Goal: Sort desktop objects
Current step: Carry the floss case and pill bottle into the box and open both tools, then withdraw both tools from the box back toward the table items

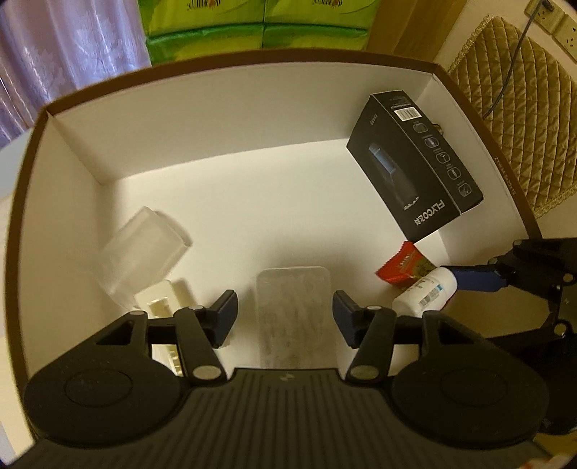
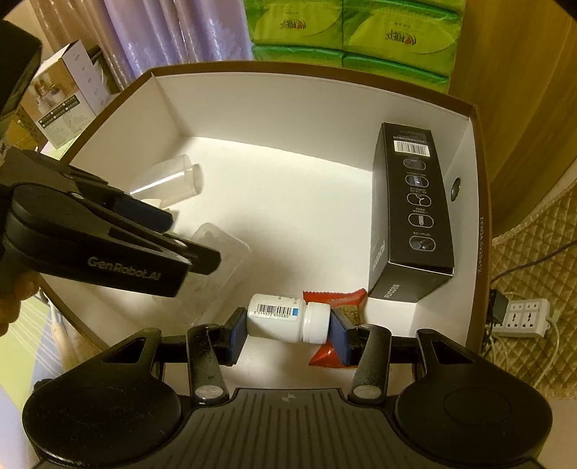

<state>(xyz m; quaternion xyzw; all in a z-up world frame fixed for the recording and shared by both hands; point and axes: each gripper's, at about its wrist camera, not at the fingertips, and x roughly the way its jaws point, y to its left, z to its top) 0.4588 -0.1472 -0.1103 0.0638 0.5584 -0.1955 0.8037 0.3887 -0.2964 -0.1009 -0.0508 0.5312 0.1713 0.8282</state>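
Note:
A large white box with a brown rim (image 1: 252,59) (image 2: 324,72) holds the objects. My left gripper (image 1: 285,312) (image 2: 180,238) hangs open over a flat clear plastic case (image 1: 294,288) (image 2: 223,252) lying on the box floor. A clear cup (image 1: 144,252) (image 2: 169,180) lies on its side at the left. A cream-white item (image 1: 162,306) is half hidden under the left finger. My right gripper (image 2: 286,323) is shut on a white pill bottle (image 2: 277,317) (image 1: 425,292), gripping it by base and cap above a red snack packet (image 2: 335,297) (image 1: 404,265).
A black FLYCO carton (image 1: 414,162) (image 2: 411,216) leans against the box's right wall. Green tissue packs (image 1: 259,29) (image 2: 353,32) stand behind the box. A white product carton (image 2: 68,97) is at the far left, and a power strip (image 2: 523,317) lies on quilted cloth (image 1: 512,108) at the right.

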